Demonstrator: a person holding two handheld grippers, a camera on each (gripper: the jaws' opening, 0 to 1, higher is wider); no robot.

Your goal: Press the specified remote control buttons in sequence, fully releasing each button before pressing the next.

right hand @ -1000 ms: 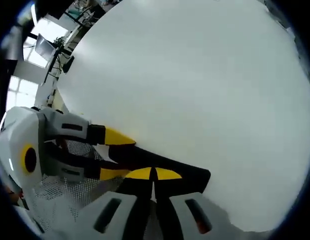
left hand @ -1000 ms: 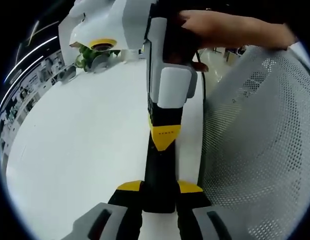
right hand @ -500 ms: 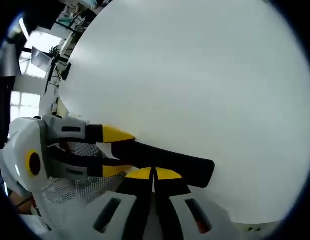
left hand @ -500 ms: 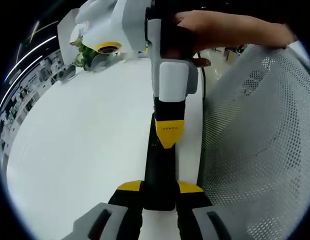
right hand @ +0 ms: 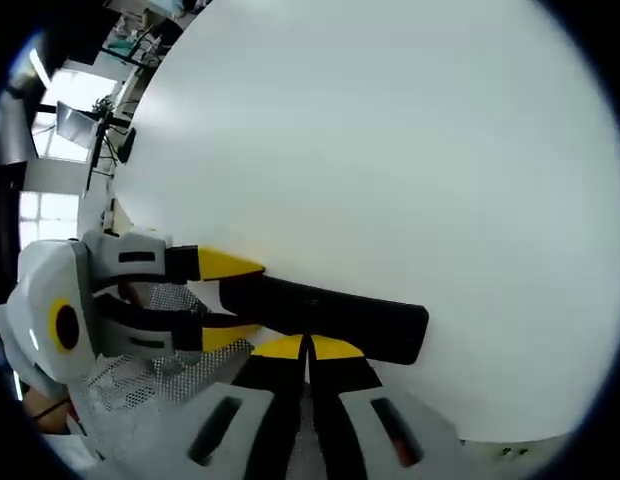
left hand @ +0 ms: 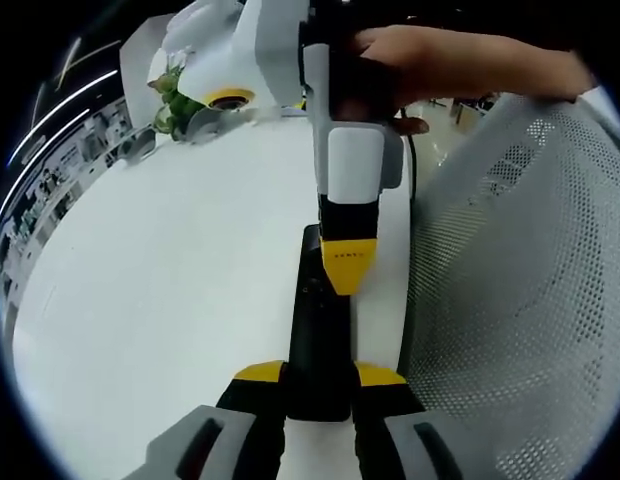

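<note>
A big white bench (left hand: 170,300) filled most of the scene, with a grey mesh chair back (left hand: 520,300) on its right side in the left gripper view. Far off at the back of the bench stood a green plant (left hand: 170,95). In the right gripper view, windows (right hand: 50,150) and some stands showed past the far left edge of the bench.

The black remote control (left hand: 320,330) lay long and flat on the bench. The left tongs (left hand: 320,375) were clamped on its near end, one yellow tip on each side. In the right gripper view the same left tongs (right hand: 225,300) came in from the left and held one end of the remote control (right hand: 330,315).

The right tongs (right hand: 308,348) had their two yellow tips pressed together, with no gap between them, right at the near edge of the remote. In the left gripper view the right tongs (left hand: 347,270) pointed down from the far side, with their yellow tip on the top face of the remote, around its middle. A person's hand (left hand: 430,65) held them from above.
</note>
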